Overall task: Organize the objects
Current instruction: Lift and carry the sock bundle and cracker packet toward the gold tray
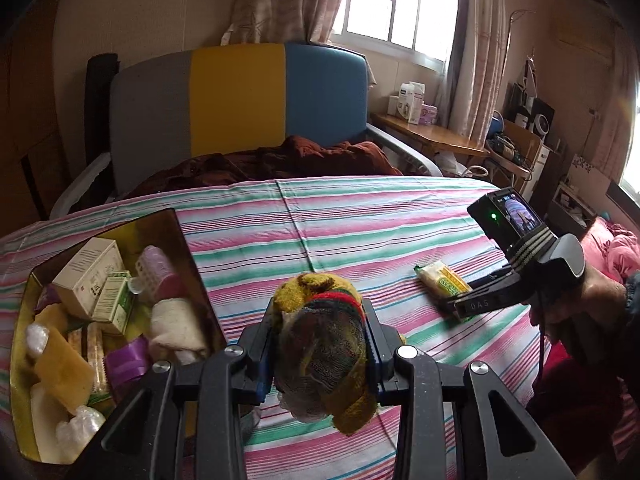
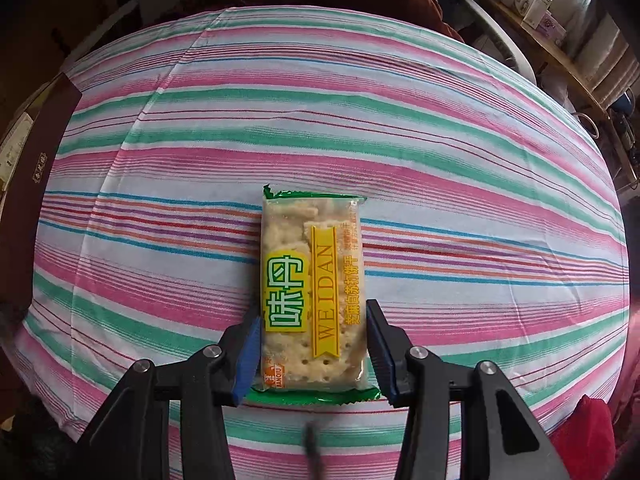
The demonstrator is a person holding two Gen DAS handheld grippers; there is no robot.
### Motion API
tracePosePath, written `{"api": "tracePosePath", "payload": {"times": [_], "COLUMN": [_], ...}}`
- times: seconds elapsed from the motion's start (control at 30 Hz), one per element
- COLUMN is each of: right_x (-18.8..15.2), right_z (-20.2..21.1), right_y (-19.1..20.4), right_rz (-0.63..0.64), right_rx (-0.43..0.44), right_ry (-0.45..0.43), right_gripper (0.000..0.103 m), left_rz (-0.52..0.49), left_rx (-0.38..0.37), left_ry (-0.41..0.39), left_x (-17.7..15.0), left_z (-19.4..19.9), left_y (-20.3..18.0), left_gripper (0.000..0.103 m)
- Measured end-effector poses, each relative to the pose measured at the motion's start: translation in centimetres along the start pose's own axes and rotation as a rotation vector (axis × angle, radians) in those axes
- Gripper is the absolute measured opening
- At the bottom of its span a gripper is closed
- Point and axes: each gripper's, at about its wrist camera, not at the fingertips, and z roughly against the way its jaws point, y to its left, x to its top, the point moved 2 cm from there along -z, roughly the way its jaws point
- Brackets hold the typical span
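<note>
My left gripper [image 1: 320,328] is shut on a rolled yellow, red and green knitted cloth bundle [image 1: 324,344], held above the striped sheet. A gold-lined box [image 1: 24,352] at the left holds small cartons, rolls and packets. My right gripper [image 2: 312,340] is open, its blue-padded fingers [image 2: 248,352] on either side of a green and yellow cracker packet [image 2: 312,288] that lies flat on the sheet. A small gap shows on the right side. The right gripper [image 1: 460,300] and the packet [image 1: 442,280] also show at the right of the left wrist view.
The striped sheet [image 2: 400,120] covers a bed. A grey, yellow and blue headboard [image 1: 240,100] and a brown blanket [image 1: 280,160] lie beyond it. A wooden side table [image 1: 432,132] with boxes stands at the back right. The box's dark side [image 2: 40,152] shows at far left.
</note>
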Motion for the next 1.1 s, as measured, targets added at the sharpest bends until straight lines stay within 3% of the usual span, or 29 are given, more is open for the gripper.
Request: {"api": "tracePosePath", "payload": {"times": [0.3,0.43,0.77,0.93,0.97,1.03,1.1], "right_x": [-0.3,-0.7,-2.2,-4.1,-5.6,-6.1,-5.4], "right_z": [0.6,0.8,2.1,7.5,10.4,12.5,12.8], "right_y": [4.2,4.0,3.1,5.0,6.1,7.9,12.3], "right_rz": [0.024,0.004,-0.104,-0.082,-0.065,-0.022,0.011], "right_rx": [0.038,0.047,0.209,0.287,0.302,0.338,0.362], "right_ry": [0.013,0.001,-0.087,-0.169,-0.186,-0.219,-0.242], "right_gripper": [0.048,0.048,0.048,0.048,0.048,0.048,0.048], "left_rz": [0.090,0.124,0.264,0.353,0.364,0.406,0.450], "left_rx": [0.042,0.067,0.168,0.240,0.254,0.289,0.314], "left_ry": [-0.006,-0.012,-0.040,-0.047,-0.048,-0.049,-0.052], "left_x": [-0.9,-1.2,-2.2,-3.9,-4.3,-5.2,-6.1], "left_z": [1.0,1.4,3.7,5.8,6.2,7.2,8.1], "left_y": [4.2,5.9,13.4,18.0,18.7,20.6,22.2], "left_gripper": [0.037,0.037,0.037,0.037,0.037,0.037,0.037]}}
